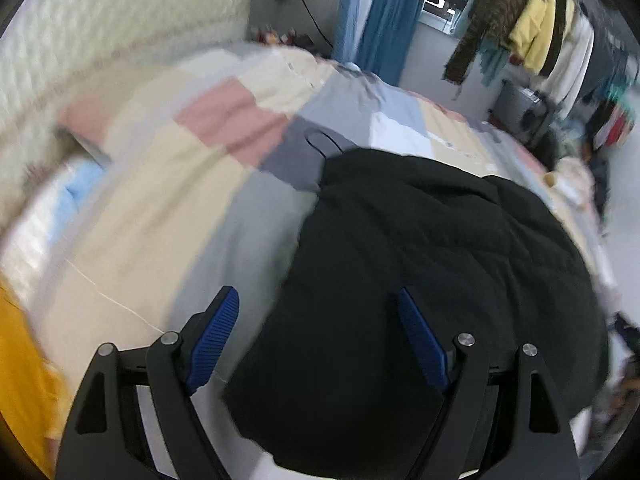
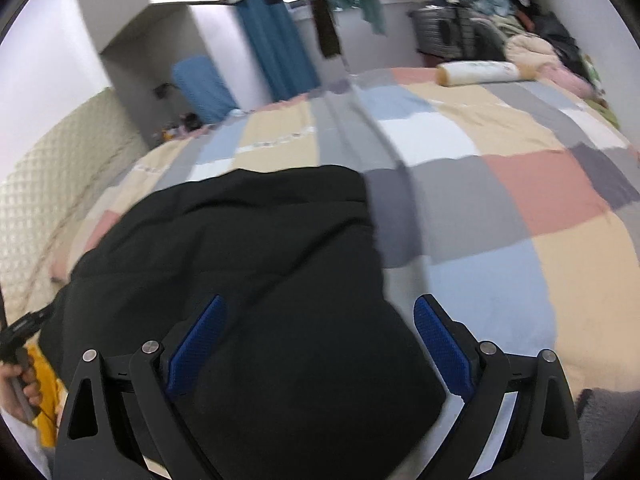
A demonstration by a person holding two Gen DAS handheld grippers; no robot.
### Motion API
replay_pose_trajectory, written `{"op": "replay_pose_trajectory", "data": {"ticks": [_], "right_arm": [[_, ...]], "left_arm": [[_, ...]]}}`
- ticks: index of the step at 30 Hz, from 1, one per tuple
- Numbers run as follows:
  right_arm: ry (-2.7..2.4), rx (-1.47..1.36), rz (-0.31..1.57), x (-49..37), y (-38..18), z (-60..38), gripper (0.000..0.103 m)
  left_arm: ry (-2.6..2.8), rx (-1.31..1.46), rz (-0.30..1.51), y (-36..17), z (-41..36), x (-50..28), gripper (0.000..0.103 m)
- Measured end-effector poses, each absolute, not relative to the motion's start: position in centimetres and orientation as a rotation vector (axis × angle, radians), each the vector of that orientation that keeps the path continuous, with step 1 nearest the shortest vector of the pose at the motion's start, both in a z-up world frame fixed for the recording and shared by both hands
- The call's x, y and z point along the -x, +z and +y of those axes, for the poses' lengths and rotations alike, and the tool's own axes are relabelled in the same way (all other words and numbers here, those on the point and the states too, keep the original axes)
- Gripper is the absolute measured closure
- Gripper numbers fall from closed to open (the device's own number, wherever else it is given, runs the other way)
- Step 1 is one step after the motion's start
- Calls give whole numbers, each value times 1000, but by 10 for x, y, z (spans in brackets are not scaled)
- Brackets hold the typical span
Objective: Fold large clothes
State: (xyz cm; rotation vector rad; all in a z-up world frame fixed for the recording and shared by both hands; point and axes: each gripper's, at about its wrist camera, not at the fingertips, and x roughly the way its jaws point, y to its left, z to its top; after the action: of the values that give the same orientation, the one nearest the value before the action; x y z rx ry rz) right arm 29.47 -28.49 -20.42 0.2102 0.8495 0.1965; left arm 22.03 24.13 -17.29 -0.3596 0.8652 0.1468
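A large black padded garment [image 1: 420,280] lies folded in a thick bundle on a patchwork bedspread [image 1: 168,208]. It also shows in the right wrist view [image 2: 248,272], with a straight far edge. My left gripper [image 1: 318,312] is open and hovers above the garment's left part, with nothing between its blue pads. My right gripper [image 2: 318,320] is open and empty above the garment's near right corner. The left gripper's handle and the hand on it [image 2: 18,360] show at the far left of the right wrist view.
The bedspread [image 2: 500,208] spreads wide to the right of the garment. A rolled cream bundle [image 2: 484,72] lies at the bed's far edge. A quilted headboard [image 1: 120,12] stands at left. Hanging clothes [image 1: 536,32] and a clothes pile [image 2: 532,44] fill the far side of the room.
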Motion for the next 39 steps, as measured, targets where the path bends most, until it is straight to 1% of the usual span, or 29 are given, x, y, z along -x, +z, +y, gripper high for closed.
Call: {"op": "replay_pose_trajectory", "data": {"ticks": [1,4,5,6,7,8,9,10,11,12,15,24,28,31,33,34,35,36,37,39], "right_arm": [[193,-221,885,-299,-211,-288,9],[198,-247,966,-305,-229,-293,21],[214,-242,988,-307,-234,-292,33],[245,-235,1004,-307,-236,-287,41],[270,-236,1002,-303,-237,-288,59],[301,-239,986,-299,-232,-286,72],[315,-231,957,-294,-226,-283,79],[324,-215,936,-291,-222,-282,87],[336,-169,911,-285,-216,-276,91],[334,-123,906,-281,-215,-272,92],[316,-30,935,-273,-220,-263,94],[323,-23,1034,-270,-241,-268,94],[339,-18,1075,-270,-251,-265,93],[339,-36,1094,-272,-256,-267,91],[337,-68,1090,-273,-256,-271,90],[339,-90,1085,-273,-255,-274,87],[336,-105,1082,-273,-254,-277,83],[328,-127,1077,-273,-252,-282,82],[321,-147,1071,-272,-249,-285,81],[283,-121,1050,-269,-241,-286,71]], "left_arm": [[120,389,872,-179,243,-221,22],[73,476,874,-190,244,-221,22],[54,498,867,-190,244,-220,30],[37,509,862,-189,242,-218,41],[16,514,852,-185,240,-215,46],[6,506,842,-182,237,-212,58],[-5,480,830,-176,232,-208,71],[-12,464,818,-171,231,-203,76],[-18,462,811,-168,231,-200,83],[-28,462,803,-164,230,-195,87],[-25,437,798,-161,231,-181,90],[50,374,901,-182,226,-169,89],[79,336,953,-195,221,-175,88],[87,328,959,-199,220,-177,86],[103,300,927,-197,218,-176,78],[113,295,913,-196,219,-175,73],[148,274,899,-194,219,-173,58],[181,250,887,-191,219,-172,47],[191,247,882,-189,221,-173,44],[151,296,872,-182,226,-172,36]]}}
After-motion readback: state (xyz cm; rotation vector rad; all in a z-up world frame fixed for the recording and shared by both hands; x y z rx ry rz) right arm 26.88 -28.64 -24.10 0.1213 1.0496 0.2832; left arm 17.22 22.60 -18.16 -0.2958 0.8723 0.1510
